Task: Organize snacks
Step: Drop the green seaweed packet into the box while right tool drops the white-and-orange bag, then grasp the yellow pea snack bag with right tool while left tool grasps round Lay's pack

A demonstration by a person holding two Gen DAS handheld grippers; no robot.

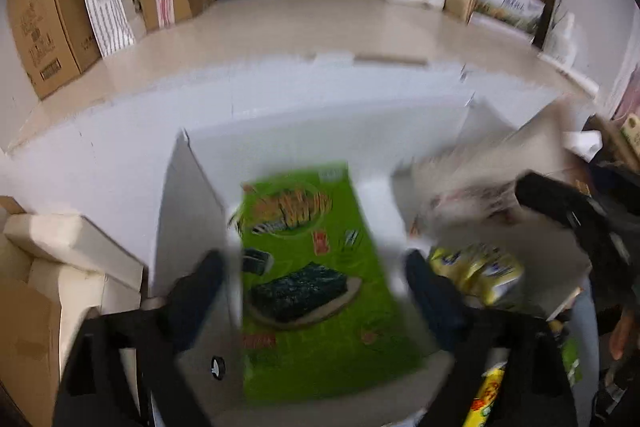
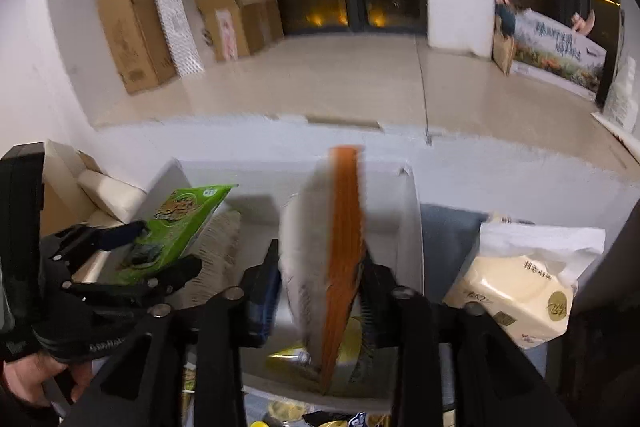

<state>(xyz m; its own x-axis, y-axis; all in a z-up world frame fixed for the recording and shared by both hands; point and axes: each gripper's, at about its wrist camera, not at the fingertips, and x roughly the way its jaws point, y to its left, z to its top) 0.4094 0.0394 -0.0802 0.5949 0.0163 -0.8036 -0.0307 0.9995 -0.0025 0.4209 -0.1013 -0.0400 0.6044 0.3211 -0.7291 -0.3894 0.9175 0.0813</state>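
Glossy green cardboard fills the middle of the left wrist view: a flat, rectangular seaweed snack box (image 1: 316, 279), printed with a dark block of seaweed on a plate, sits between the two dark fingers of the left gripper (image 1: 316, 291). The fingers stand wide apart at the box's two long edges and appear to clamp it, though motion blur softens the contact. The box hangs over a white box (image 1: 192, 195) with smooth, stiff walls. Yellow crinkly snack packets (image 1: 476, 271) lie low to the right, and pale foam blocks (image 1: 68, 247) sit at the left.

From the right wrist view the same green box (image 2: 176, 227) shows edge-on and tilted, pinched in the left gripper (image 2: 160, 247) over the white box's left part, something the left camera cannot show of itself. The right gripper (image 2: 320, 291) is closed part-way on a thin, flat snack pack (image 2: 324, 259), white on one face with a broad orange stripe, held upright and on edge above the white box (image 2: 408, 227). Only this view takes in a soft cream tissue pack (image 2: 516, 299) in wrinkled plastic, just right of the white box. Brown cardboard cartons (image 2: 128, 31) stand against the far wall on a shiny tiled floor (image 2: 340, 75).
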